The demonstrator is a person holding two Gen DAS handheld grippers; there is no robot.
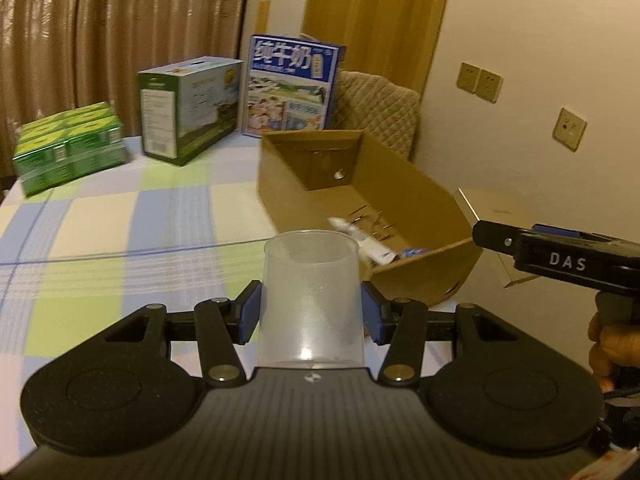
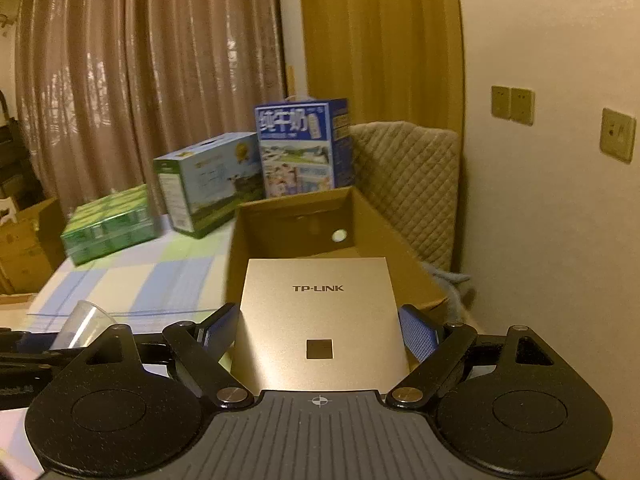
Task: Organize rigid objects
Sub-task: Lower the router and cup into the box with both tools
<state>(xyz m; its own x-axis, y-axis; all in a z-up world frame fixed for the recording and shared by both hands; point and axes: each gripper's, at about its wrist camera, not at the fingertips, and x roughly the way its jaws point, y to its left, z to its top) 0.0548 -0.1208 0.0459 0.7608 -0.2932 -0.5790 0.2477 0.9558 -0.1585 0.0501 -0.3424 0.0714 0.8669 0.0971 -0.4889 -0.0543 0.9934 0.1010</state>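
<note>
Both pairs of jaws are holding something. With my left gripper (image 1: pixel 312 308) I clamp a clear plastic cup (image 1: pixel 312 292) upright between the blue pads, which press on its two sides. With my right gripper (image 2: pixel 320 330), jaws set wide, I grip a gold TP-LINK panel (image 2: pixel 320 320) by its edges. Just beyond both stands the open cardboard box (image 1: pixel 400 184) on the checked cloth (image 1: pixel 120 220); small screws (image 1: pixel 372 220) lie on its floor.
</note>
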